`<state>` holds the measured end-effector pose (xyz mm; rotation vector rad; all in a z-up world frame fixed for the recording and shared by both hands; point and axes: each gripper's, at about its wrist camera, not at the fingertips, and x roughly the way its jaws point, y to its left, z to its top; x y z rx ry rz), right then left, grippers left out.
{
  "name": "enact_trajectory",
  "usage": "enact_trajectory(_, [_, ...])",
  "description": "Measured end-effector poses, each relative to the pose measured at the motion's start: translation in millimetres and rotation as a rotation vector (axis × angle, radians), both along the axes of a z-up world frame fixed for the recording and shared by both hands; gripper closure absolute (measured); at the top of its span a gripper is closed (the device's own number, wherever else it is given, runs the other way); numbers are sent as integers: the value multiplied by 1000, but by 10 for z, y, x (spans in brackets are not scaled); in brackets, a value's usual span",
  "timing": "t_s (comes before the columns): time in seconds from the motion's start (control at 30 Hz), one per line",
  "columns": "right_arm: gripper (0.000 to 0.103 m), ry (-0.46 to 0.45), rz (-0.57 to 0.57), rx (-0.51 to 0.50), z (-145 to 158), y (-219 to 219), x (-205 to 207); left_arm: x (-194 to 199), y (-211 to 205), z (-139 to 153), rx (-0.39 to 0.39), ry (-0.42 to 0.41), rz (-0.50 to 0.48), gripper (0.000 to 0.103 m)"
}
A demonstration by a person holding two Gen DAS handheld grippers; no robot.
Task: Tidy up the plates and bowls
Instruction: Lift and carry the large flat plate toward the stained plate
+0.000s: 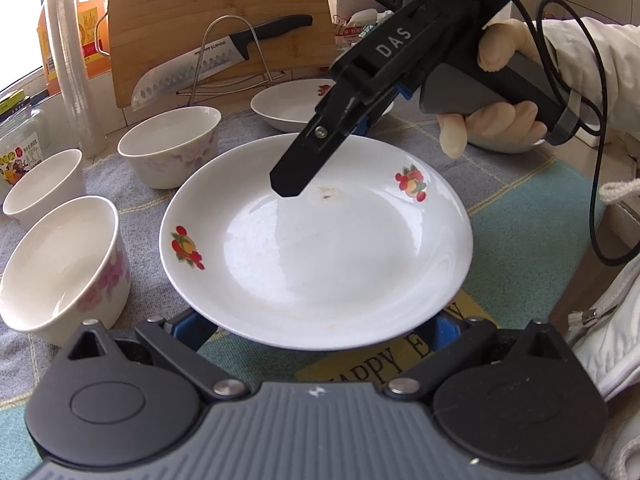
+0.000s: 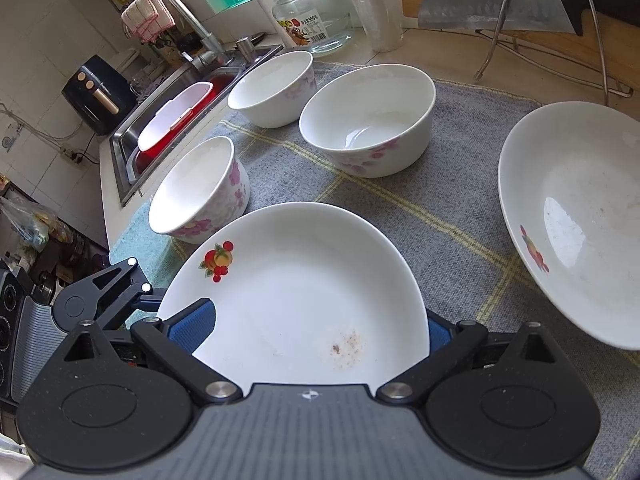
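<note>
A white plate with fruit decals [image 1: 320, 248] [image 2: 304, 292] lies on the grey checked cloth [image 2: 440, 208]. My left gripper [image 1: 318, 322] is open, and its fingertips are hidden under the plate's near rim. My right gripper [image 1: 306, 168] [image 2: 316, 320] is open and rolled sideways at the far rim. One of its fingers [image 1: 292, 180] is above the plate and the other is below it. A second decal plate [image 1: 288, 108] [image 2: 572, 220] sits beyond. Three white bowls with pink flowers [image 1: 60, 264] [image 1: 40, 188] [image 1: 172, 144] stand to the left.
A cutting board [image 1: 208, 20], a knife [image 1: 208, 60] on a wire rack, a stack of clear cups [image 1: 68, 60] and a glass jar [image 2: 312, 16] line the back. A sink [image 2: 160, 132] with a red basin lies past the bowls. A gloved hand [image 1: 496, 124] holds the right gripper.
</note>
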<state>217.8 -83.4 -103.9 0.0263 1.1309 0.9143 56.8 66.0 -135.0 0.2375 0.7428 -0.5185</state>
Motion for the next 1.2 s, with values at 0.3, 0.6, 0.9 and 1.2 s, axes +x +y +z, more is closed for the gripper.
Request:
enact_trajectory(0.3, [0, -34, -15, 2, 146, -180, -160, -103, -150, 130, 10, -10, -28, 1])
enact_trajectory(0.6, [0, -62, -51, -1, 256, -493, -322, -164, -405, 222, 17, -17, -73, 1])
enact_trajectory(0.9, [0, -75, -110, -5, 319, -893, -466, -116, -707, 278, 19, -17, -138, 1])
enact_trajectory(1.2, [0, -90, -179, -12, 369, -1316, -539, -7, -1046, 315, 12, -20, -202, 1])
